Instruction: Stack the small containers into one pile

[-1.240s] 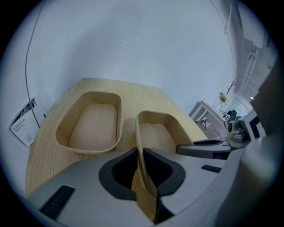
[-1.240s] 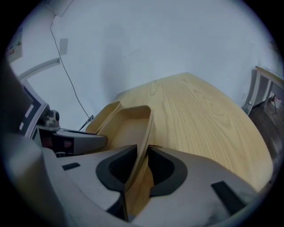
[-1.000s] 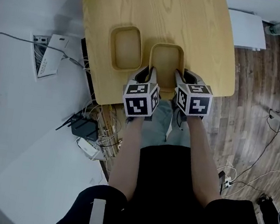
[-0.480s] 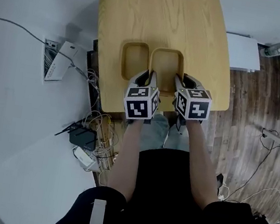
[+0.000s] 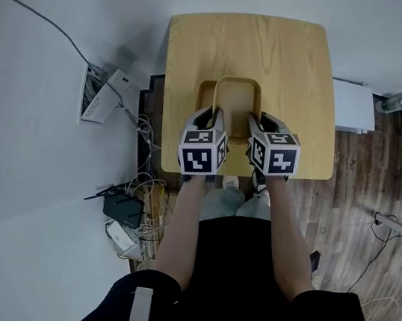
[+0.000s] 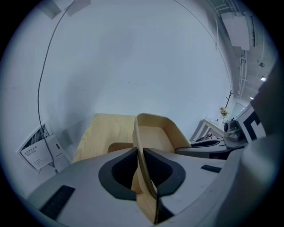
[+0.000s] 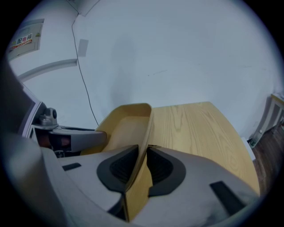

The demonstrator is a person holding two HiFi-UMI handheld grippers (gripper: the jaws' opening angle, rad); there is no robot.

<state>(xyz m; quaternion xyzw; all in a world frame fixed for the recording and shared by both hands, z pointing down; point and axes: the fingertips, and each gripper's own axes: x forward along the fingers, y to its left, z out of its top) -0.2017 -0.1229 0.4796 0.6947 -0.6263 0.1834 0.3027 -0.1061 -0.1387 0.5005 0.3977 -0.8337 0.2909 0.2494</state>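
Observation:
Two small tan wooden containers are on the light wooden table (image 5: 278, 55). One container (image 5: 237, 97) is held up between both grippers, tilted, over the other container (image 5: 203, 91), of which only the left rim shows. My left gripper (image 5: 216, 113) is shut on the held container's left wall. My right gripper (image 5: 255, 119) is shut on its right wall. In the left gripper view the wall (image 6: 155, 133) runs between the jaws of the left gripper (image 6: 140, 153), with the lower container (image 6: 116, 146) beneath. In the right gripper view the right gripper (image 7: 143, 150) clamps the container's wall (image 7: 128, 126).
The table's near edge (image 5: 244, 176) lies just behind the grippers. A white socket box (image 5: 105, 95), cables and a black router (image 5: 121, 208) lie on the floor at the left. A white unit (image 5: 353, 104) stands right of the table on wooden flooring.
Both grippers have carried the right-hand container leftward, and it now sits over the left-hand container instead of beside it. The grip on both walls is unchanged.

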